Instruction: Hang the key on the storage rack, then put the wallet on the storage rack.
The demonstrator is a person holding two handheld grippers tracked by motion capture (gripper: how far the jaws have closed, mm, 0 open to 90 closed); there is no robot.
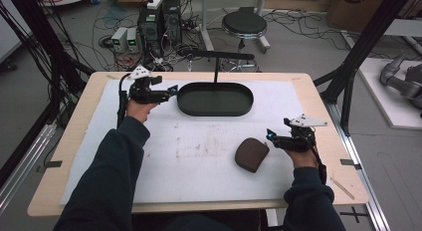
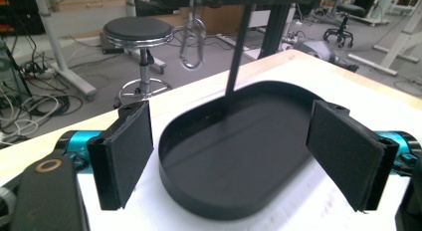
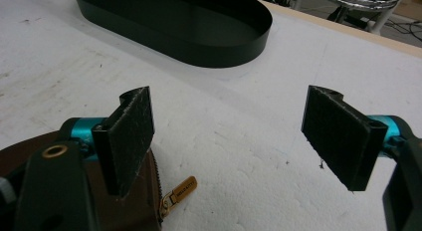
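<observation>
While both hands waited, the scene read:
Left hand-held gripper (image 1: 171,88): released, empty, beside the black oval tray (image 1: 215,99) near the bench's far edge.
Right hand-held gripper (image 1: 269,135): released, just beside the brown zip pouch (image 1: 252,154).
Pouch: near bench's right edge.
Advice: probably square pads across the pouch's edge before clenching.

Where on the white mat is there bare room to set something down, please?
The widest free patch is the white mat between the black oval tray, the brown pouch and the near table edge. Another lies right of the tray, beyond the right gripper. It is tighter between the left gripper and the tray.
</observation>
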